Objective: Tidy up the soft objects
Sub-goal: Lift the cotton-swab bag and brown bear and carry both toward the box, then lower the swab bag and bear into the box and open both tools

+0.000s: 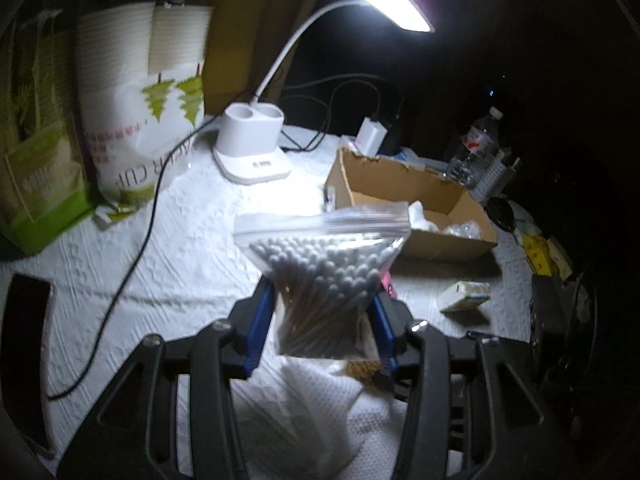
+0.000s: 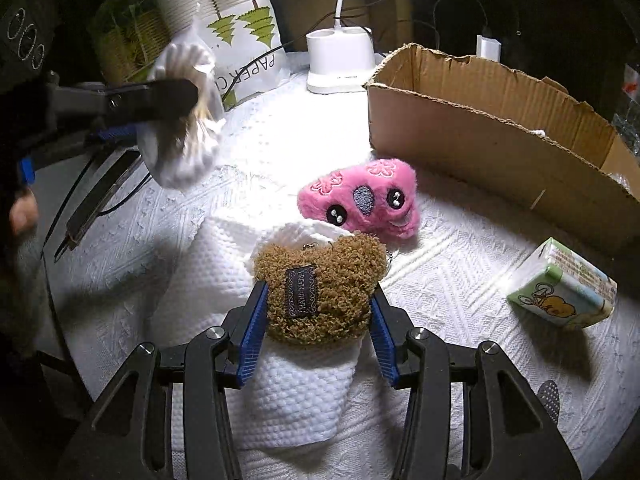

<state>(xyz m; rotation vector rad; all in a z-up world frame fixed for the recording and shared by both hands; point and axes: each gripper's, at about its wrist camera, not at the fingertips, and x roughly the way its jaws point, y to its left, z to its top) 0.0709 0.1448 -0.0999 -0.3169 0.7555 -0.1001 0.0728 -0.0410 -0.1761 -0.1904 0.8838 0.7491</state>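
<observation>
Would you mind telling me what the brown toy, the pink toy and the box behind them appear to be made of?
Brown toy: curly, matte plush, probably synthetic fleece, with a sewn label. Pink toy: long fluffy fake fur, embroidered eyes. Box: plain brown corrugated cardboard, fluting visible along its torn rim.

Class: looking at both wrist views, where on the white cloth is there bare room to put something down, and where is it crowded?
Bare cloth lies between the lamp base, the cardboard box and the pink plush. Another patch lies between the pink plush and the tissue pack. It is crowded around the folded towel and brown plush.
</observation>
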